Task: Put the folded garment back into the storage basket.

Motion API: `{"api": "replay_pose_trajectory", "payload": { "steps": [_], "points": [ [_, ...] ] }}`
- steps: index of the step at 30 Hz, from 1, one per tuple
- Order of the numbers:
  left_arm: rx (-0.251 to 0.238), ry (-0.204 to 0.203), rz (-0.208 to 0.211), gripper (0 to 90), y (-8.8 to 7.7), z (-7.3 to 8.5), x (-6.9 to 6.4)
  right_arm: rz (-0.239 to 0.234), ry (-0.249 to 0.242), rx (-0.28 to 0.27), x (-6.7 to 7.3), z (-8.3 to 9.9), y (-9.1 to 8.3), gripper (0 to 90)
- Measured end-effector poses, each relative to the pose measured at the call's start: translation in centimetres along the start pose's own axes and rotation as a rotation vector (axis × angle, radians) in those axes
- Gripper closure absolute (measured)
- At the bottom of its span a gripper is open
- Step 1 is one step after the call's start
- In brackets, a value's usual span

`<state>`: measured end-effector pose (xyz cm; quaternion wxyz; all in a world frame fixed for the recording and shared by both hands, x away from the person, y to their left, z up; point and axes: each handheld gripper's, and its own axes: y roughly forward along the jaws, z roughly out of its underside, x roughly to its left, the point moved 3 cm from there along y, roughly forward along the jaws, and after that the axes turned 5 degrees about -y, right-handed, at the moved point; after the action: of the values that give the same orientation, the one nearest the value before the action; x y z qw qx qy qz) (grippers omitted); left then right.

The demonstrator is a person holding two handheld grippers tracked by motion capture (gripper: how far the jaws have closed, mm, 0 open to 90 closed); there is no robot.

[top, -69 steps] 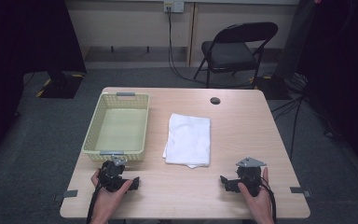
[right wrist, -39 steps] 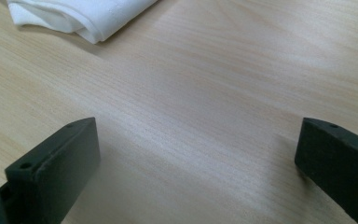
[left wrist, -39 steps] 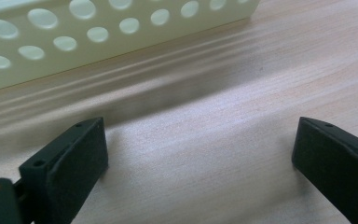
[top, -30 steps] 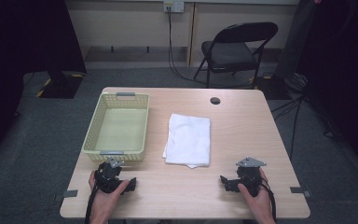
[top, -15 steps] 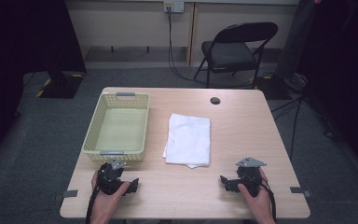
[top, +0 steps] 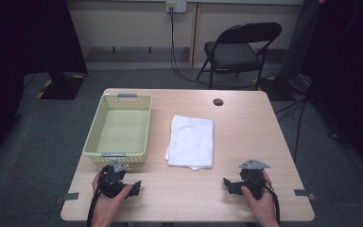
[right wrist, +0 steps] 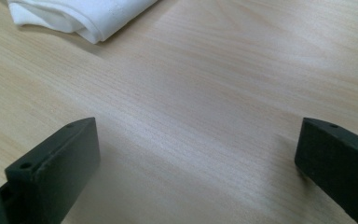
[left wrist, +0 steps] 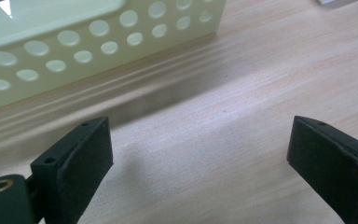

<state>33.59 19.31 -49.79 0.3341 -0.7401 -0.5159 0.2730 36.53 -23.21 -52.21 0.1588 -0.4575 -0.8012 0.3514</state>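
A pale yellow perforated basket stands empty on the left of the wooden table. A folded white towel lies flat at the middle. My left gripper rests near the front edge just below the basket, jaws open and pointing right. In the left gripper view my left gripper holds nothing, with the basket wall close ahead. My right gripper rests at the front right, open, jaws toward the towel. In the right gripper view my right gripper is empty and the towel's folded corner lies ahead.
A small black round cap sits in the tabletop near the far edge. A black folding chair stands behind the table. Both of the person's hands lie at the front edge.
The left gripper has shifted very slightly in place. The right gripper, basket and towel have stayed where they were.
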Motion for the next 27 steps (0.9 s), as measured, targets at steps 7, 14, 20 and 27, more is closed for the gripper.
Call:
{"api": "replay_pose_trajectory", "payload": {
  "steps": [7,14,20,27],
  "points": [
    [-0.034,-0.011,0.012,6.1,-0.4,-0.3,-0.3,0.000,0.000,0.000,0.0,0.0,0.0,0.0],
    [-0.048,0.012,0.011,6.4,-0.8,-0.5,-0.8,0.000,0.000,0.000,0.0,0.0,0.0,0.0],
    [-0.056,0.023,0.007,6.4,-0.8,-0.6,-1.1,0.000,0.000,0.000,0.0,0.0,0.0,0.0],
    [-0.063,0.034,0.019,7.1,-0.9,-0.7,-1.6,0.000,0.000,0.000,0.0,0.0,0.0,0.0]
  ]
}}
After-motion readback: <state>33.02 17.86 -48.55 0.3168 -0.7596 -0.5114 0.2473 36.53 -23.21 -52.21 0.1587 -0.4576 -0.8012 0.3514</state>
